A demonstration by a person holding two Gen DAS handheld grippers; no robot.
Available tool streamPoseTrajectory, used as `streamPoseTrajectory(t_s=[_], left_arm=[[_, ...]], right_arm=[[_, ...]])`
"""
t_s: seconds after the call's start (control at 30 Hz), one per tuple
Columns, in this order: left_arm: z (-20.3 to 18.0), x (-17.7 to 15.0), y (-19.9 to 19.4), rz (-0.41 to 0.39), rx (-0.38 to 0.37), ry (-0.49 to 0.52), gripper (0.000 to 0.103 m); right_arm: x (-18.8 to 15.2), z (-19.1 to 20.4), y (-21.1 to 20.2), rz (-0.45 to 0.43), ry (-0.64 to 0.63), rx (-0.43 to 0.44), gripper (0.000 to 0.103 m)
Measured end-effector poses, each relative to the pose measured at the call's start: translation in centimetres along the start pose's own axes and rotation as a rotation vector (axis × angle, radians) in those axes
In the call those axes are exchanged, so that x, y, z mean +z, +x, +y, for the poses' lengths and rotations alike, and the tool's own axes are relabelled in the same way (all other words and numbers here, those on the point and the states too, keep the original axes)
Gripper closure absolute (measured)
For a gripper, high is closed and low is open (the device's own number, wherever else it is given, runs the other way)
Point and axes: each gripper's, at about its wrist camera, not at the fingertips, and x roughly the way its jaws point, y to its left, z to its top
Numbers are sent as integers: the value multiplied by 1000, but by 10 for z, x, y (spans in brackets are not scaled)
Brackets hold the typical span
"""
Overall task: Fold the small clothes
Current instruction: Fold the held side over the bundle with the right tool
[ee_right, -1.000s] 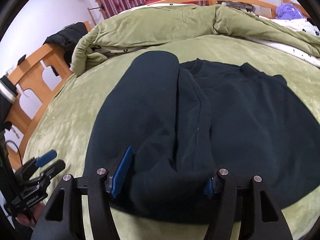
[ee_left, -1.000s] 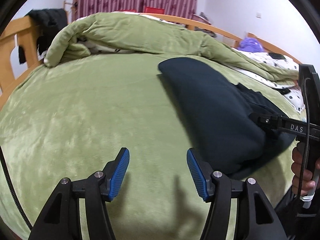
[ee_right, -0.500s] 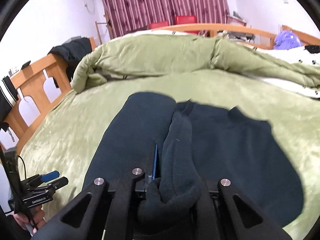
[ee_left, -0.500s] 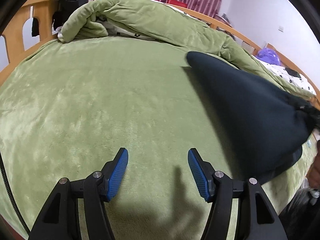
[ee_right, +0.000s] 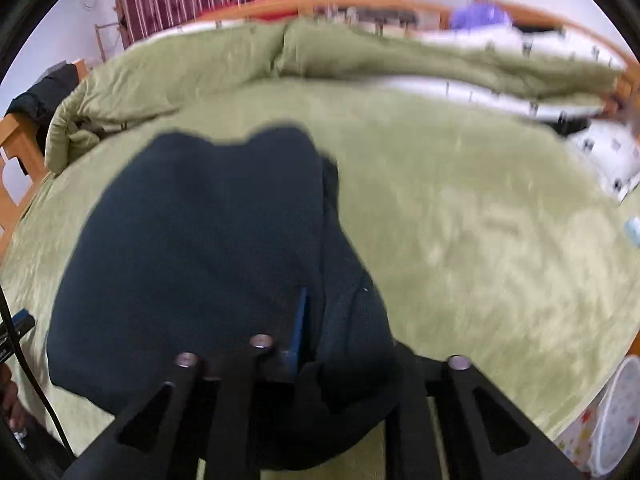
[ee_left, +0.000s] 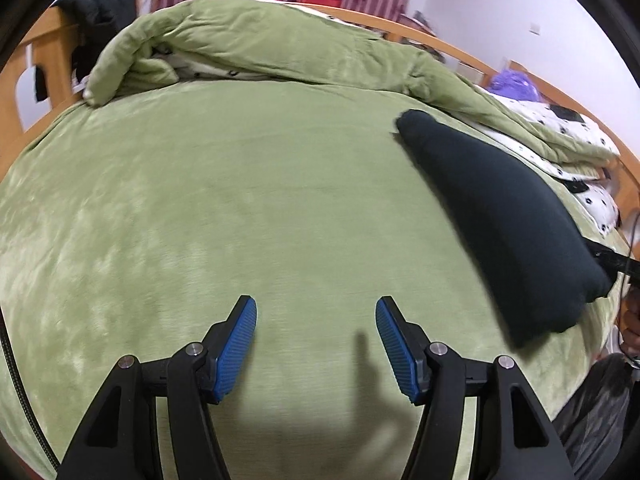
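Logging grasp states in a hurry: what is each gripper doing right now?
Left gripper: open, holding nothing, above the green blanket.
Right gripper: closed on the dark garment.

The bed [ee_left: 240, 208] is spread with a plush green blanket [ee_right: 480, 220], bare directly ahead of the left gripper [ee_left: 316, 336], whose blue pads stand apart above it. A dark garment [ee_left: 504, 216] lies on the blanket to the right of that gripper — in the right wrist view its near edge is bunched between the closed fingers of the right gripper [ee_right: 308, 332]. Beyond both grippers, along the far side, a rumpled green duvet [ee_left: 280, 44] is heaped on the bed, with white spotted bedding [ee_left: 560, 120] to its right — a wooden bed frame [ee_left: 24, 80] rises at the left.
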Motion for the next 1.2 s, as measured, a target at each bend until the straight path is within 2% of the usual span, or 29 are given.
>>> streamPoseTrajectory(t_s=[0.1, 0.17, 0.27, 0.37, 0.47, 0.53, 0.6, 0.63, 0.67, 0.7, 0.77, 0.83, 0.93, 1.0, 1.07, 1.13, 1.2], left_arm=[[-22, 7, -1, 0, -20, 36, 43], [-33, 12, -1, -4, -24, 55, 43], [-46, 26, -3, -13, -36, 64, 43], [-60, 41, -3, -26, -37, 77, 43], [-73, 54, -3, -36, -33, 91, 43], [-79, 60, -1, -36, -31, 92, 43], [-83, 63, 0, -33, -32, 90, 43], [-86, 64, 0, -31, -37, 86, 43], [-87, 66, 1, -28, -43, 83, 43], [-89, 66, 3, -23, -47, 80, 43], [-95, 67, 5, -19, -48, 80, 43], [-98, 68, 7, -18, -45, 82, 43], [-103, 70, 9, -6, -47, 71, 43], [-105, 71, 9, 5, -67, 58, 43], [-111, 71, 9, 14, -87, 56, 43], [-119, 70, 9, 20, -99, 69, 43], [-129, 68, 9, 21, -113, 84, 43]], right_arm=[[-1, -4, -9, -34, -13, 4, 76], [0, -10, -21, -70, -16, -19, 64], [5, -13, -39, -126, -60, -64, 64], [15, -12, -49, -157, -70, -4, 64], [22, -8, -38, -136, -75, 81, 64], [26, -1, -14, -71, -70, 156, 64], [30, 5, 14, -13, -77, 156, 64], [31, 6, 29, 19, -77, 147, 66], [32, 6, 39, 39, -67, 153, 81], [34, 4, 44, 46, -54, 178, 90], [39, 6, 38, 22, -73, 209, 93], [45, 1, 19, -52, -100, 244, 94], [52, -22, -15, -166, -72, 317, 95], [52, -32, -22, -190, -58, 301, 94], [48, -36, -7, -134, -48, 233, 94], [41, -36, 21, -30, -21, 204, 93], [33, -30, 35, 18, -32, 177, 91]])
